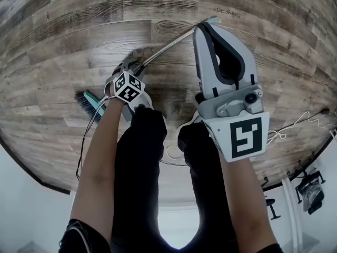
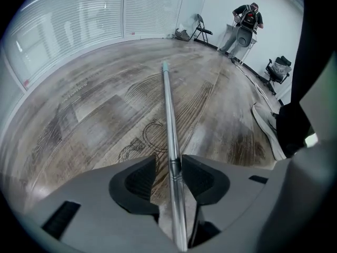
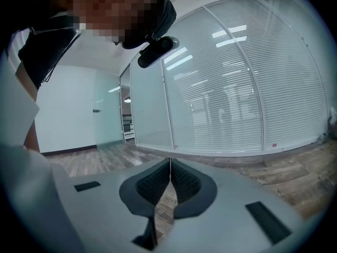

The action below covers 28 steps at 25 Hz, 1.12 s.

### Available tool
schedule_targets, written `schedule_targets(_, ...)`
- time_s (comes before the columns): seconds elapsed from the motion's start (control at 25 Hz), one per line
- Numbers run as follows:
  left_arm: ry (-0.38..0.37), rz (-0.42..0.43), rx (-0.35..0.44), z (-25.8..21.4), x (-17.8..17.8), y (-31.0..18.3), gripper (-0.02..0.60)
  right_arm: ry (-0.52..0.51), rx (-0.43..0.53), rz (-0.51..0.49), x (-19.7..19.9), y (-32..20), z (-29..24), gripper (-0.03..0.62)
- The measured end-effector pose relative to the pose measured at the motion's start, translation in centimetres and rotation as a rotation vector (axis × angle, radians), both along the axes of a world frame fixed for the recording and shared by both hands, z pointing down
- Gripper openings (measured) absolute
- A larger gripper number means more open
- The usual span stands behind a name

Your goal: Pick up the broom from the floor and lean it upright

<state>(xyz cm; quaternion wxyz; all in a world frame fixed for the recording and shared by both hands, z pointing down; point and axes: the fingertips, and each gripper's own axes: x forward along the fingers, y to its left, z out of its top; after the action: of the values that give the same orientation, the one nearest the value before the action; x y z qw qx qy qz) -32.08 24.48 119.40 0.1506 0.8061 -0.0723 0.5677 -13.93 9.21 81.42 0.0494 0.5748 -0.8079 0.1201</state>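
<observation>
Broom [image 1: 168, 45] is low along the wood floor [image 1: 52, 36], brush end nr the person's left leg, not upright yet. Left gripper [image 2: 169, 165] is clamped on its metal handle. Right gripper [image 3: 169, 163] is closed w/ nothing in it. Grab looks done; lift & lean are left.

Wood-plank floor [image 1: 63, 30] w/ faint printed lettering. Loose white cable [image 1: 277, 136] at rt. Slatted blinds [image 3: 237, 88] behind glass wall. Far end of rm: folding chair [image 2: 201, 28] by white wall, person [image 2: 247, 20] standing nr it.
</observation>
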Motion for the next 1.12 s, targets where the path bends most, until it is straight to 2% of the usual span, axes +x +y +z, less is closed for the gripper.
schedule_targets(0.12,-0.014,0.016,-0.026,0.4,0.0,0.5,0.175,-0.002,-0.007,-0.003,-0.2,0.0,0.3,0.018)
schedule_targets(0.24,-0.080,-0.004,-0.026,1.4,-0.9,0.8,0.175,-0.005,-0.017,-0.011,-0.5,0.3,0.7,0.018)
schedule_targets(0.4,-0.117,-0.034,-0.007,1.7,-1.3,0.3,0.127,-0.012,-0.029,-0.023,-0.6,0.4,1.2,0.018)
schedule_targets(0.48,-0.126,-0.079,-0.016,1.6,-1.5,-0.3,0.099,-0.012,-0.033,-0.027,-0.5,0.5,1.4,0.018)
schedule_targets(0.56,-0.122,-0.132,-0.026,1.4,-1.8,-0.8,0.094,-0.016,-0.044,-0.029,-0.3,0.8,1.6,0.018)
schedule_targets(0.64,-0.114,-0.151,-0.010,0.8,-2.2,-1.2,0.092,-0.015,-0.050,-0.026,-0.1,1.1,1.6,0.018)
schedule_targets(0.76,-0.093,-0.195,-0.002,-1.9,-2.4,-1.2,0.092,-0.019,-0.081,-0.019,0.1,2.6,1.0,0.018)
schedule_targets(0.96,-0.013,-0.200,0.017,-9.3,-1.0,-1.6,0.087,-0.027,-0.094,-0.089,-1.7,4.7,-2.8,0.018)
schedule_targets(1.12,-0.045,-0.243,0.042,-13.7,-1.3,-2.5,0.086,-0.059,-0.107,-0.051,-2.2,5.5,-6.9,0.018)
